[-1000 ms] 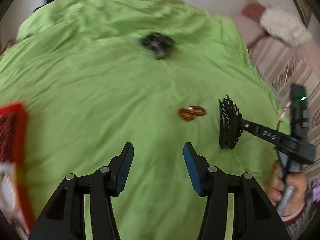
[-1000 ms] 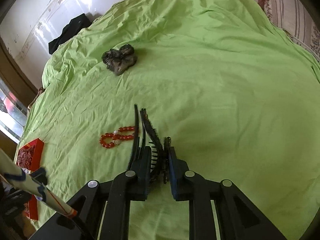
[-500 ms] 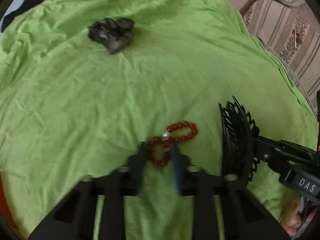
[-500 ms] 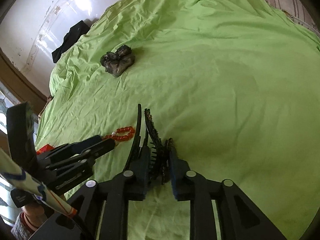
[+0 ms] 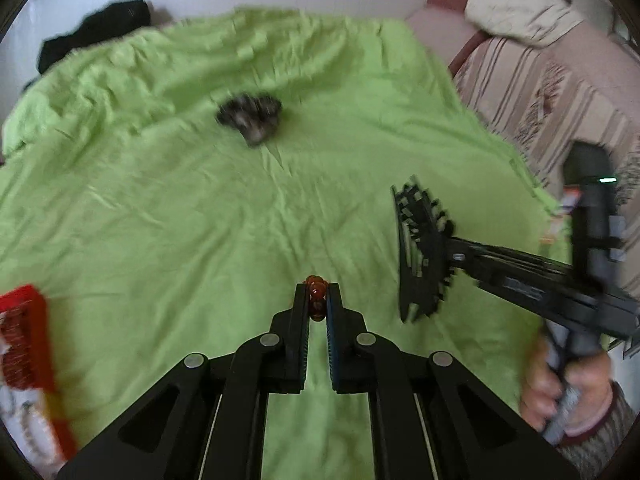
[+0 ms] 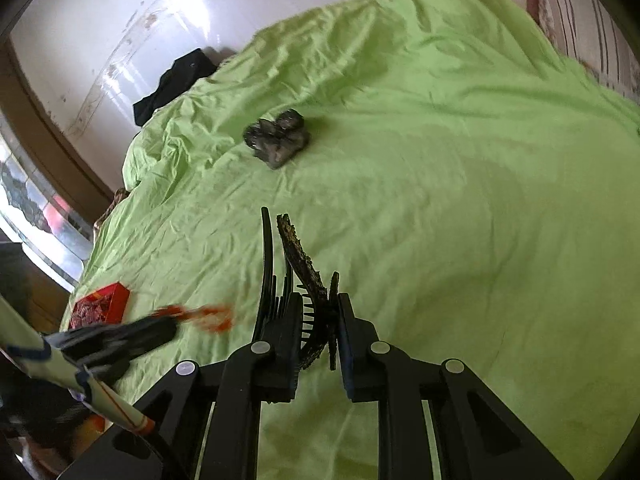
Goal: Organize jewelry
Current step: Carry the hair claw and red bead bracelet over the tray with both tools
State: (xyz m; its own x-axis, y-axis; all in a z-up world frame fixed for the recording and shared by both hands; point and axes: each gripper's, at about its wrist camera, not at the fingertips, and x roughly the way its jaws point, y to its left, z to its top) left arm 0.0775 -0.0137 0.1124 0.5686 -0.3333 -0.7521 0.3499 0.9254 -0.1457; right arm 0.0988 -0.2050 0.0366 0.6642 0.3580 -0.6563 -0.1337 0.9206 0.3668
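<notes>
My left gripper (image 5: 317, 300) is shut on a red bead bracelet (image 5: 316, 299) and holds it above the green bedsheet (image 5: 200, 220). In the right wrist view the bracelet (image 6: 212, 317) hangs blurred from the left gripper's tip (image 6: 160, 330). My right gripper (image 6: 318, 320) is shut on a black toothed hair clip (image 6: 296, 264); the clip also shows in the left wrist view (image 5: 420, 252). A dark lump of jewelry (image 5: 250, 118) lies farther up the sheet, also in the right wrist view (image 6: 278, 140). A red jewelry box (image 6: 100, 306) sits at the left.
The red box's edge (image 5: 24, 332) is at the far left in the left wrist view. A black cloth (image 6: 176, 84) lies at the bed's far corner by the white wall. A striped sofa (image 5: 540, 100) runs along the right of the bed.
My left gripper dropped onto the red bracelet, shut on it and lifted it off the sheet. The right gripper kept hold of the hair clip and barely moved.
</notes>
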